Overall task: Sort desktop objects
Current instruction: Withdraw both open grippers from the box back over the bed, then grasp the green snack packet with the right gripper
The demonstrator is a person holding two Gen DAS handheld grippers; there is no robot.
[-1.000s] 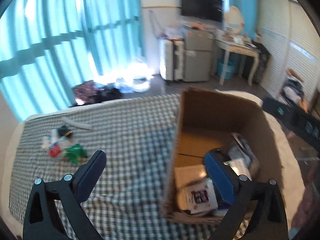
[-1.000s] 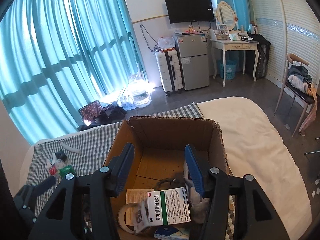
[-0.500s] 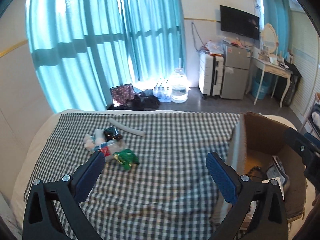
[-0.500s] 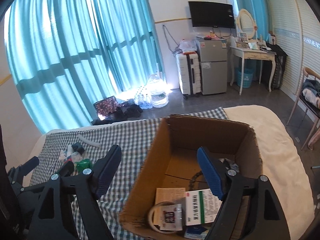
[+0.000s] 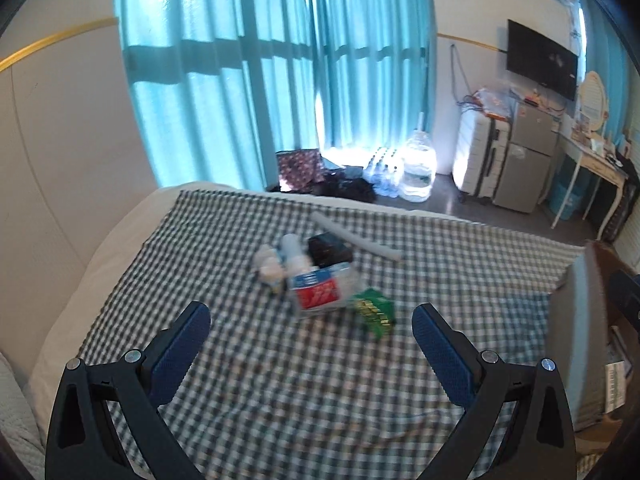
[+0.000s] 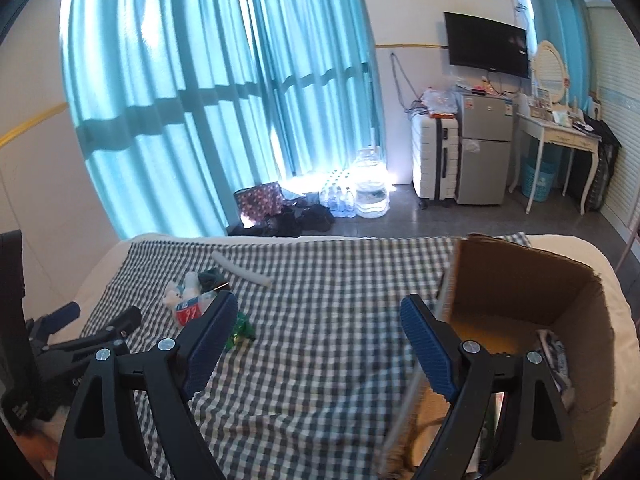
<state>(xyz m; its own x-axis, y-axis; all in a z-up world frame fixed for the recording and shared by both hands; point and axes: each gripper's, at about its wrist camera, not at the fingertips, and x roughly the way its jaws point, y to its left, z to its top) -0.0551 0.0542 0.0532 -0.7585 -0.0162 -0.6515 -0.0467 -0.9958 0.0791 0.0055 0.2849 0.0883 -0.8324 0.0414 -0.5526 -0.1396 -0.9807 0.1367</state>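
A pile of small items lies on the checked cloth (image 5: 280, 380): a red-and-white pack (image 5: 318, 290), a green packet (image 5: 374, 312), a black item (image 5: 330, 250), white bottles (image 5: 280, 260) and a pale tube (image 5: 356, 236). My left gripper (image 5: 311, 320) is open and empty, just short of the pile. My right gripper (image 6: 319, 304) has its jaws opening with nothing between them. It hovers over the cloth between the pile (image 6: 188, 304) and the cardboard box (image 6: 520, 280). The left gripper (image 6: 100, 314) also shows at the left of the right wrist view.
The open cardboard box (image 5: 588, 320) stands at the right end of the bed with several items inside. The cloth covers a white bed (image 5: 100, 248). Beyond it are teal curtains, water bottles (image 6: 372, 196), a suitcase (image 6: 434, 160) and a small fridge.
Both grippers have swung left, away from the box and toward the pile on the cloth. The right jaws have spread wider. The left jaws stay wide.
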